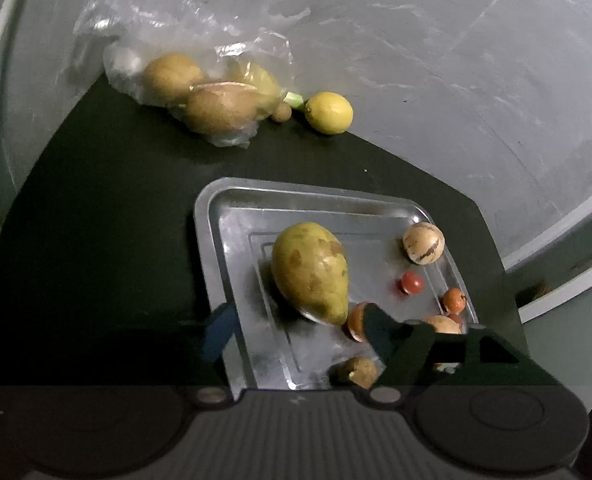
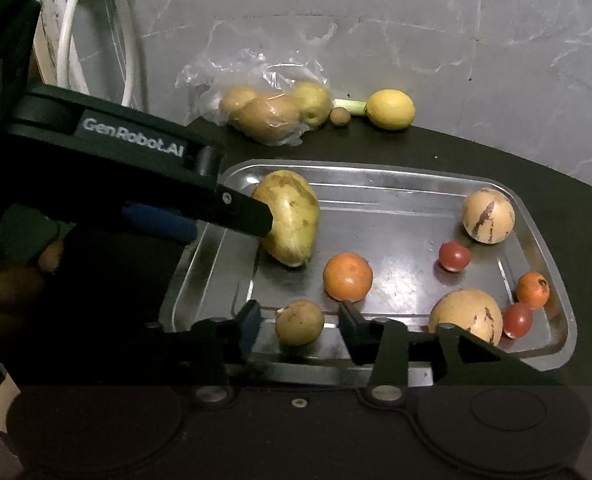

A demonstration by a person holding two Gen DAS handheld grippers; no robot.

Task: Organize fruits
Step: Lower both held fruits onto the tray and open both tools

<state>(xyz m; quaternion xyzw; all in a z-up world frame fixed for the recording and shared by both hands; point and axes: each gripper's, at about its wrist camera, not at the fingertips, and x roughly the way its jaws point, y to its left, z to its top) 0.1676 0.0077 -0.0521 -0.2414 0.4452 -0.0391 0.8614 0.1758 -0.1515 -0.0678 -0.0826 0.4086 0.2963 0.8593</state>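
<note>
Dark table (image 2: pixel 476 148) carries a steel tray (image 2: pixel 396 184), bagged fruit (image 2: pixel 272 114) (clear plastic) and a lemon (image 2: pixel 390 109).

- The left gripper (image 2: pixel 256 220) covers part of the mango (image 2: pixel 292 216).
- Fruits inside the plastic bag (image 1: pixel 200 80) look blurred.
- The right finger (image 1: pixel 384 340) hides some of the orange (image 1: pixel 356 320).

The tray's (image 2: pixel 396 178) middle lies bare between the mango (image 2: pixel 292 220) and the striped melon (image 2: pixel 489 216); the orange (image 2: pixel 348 277) and tomato (image 2: pixel 454 256) crowd its near half.
</note>
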